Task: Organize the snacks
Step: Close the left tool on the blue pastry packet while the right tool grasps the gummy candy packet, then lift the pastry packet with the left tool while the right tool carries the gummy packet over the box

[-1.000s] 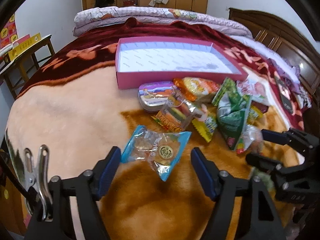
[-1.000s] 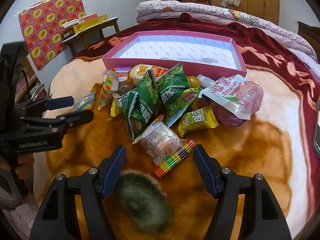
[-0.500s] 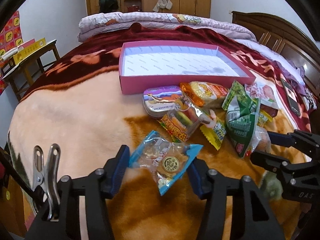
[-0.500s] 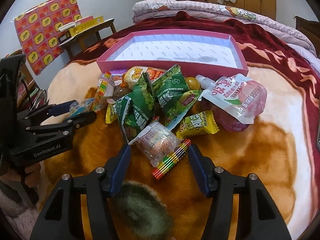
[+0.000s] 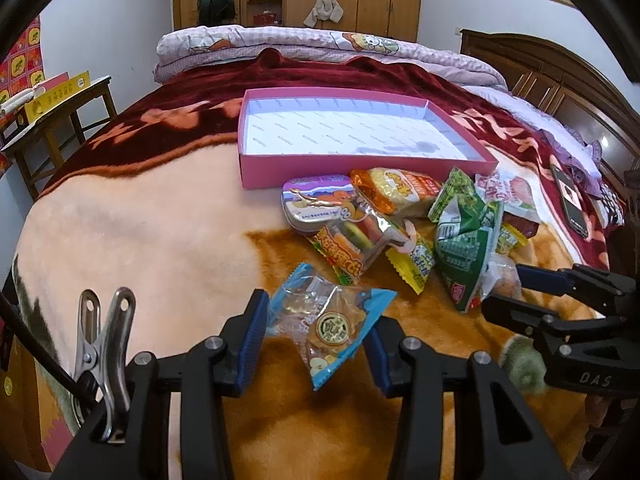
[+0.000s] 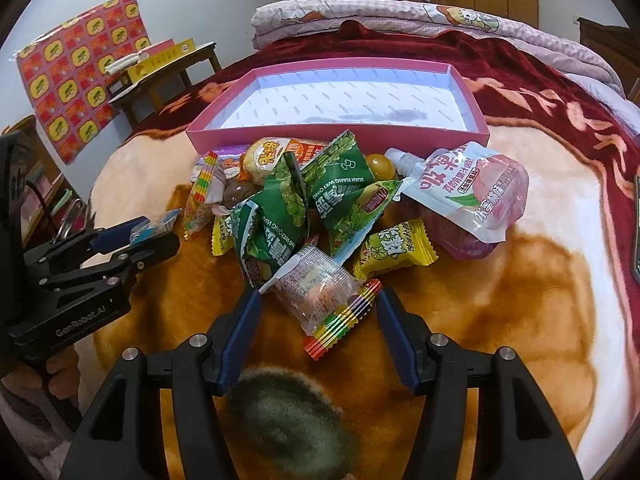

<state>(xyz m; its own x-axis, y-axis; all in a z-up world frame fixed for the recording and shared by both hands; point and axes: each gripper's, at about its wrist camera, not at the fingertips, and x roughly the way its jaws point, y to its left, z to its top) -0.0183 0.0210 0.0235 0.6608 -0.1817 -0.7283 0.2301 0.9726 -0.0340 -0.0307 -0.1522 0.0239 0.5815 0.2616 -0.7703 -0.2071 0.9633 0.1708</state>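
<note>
Pink box [image 5: 362, 168] on bed held nothing; snacks [image 6: 320, 208] piled before it. Green packs read "SUAN XIANG WEI". Left gripper [image 5: 316, 330] fingers closing around blue packet [image 5: 328, 324]; right gripper [image 6: 318, 310] fingers half-open, straddling clear packet [image 6: 316, 290].

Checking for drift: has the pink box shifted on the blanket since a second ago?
No. The pink box lies by the same blanket pattern marks; only the camera's view changed slightly.
</note>
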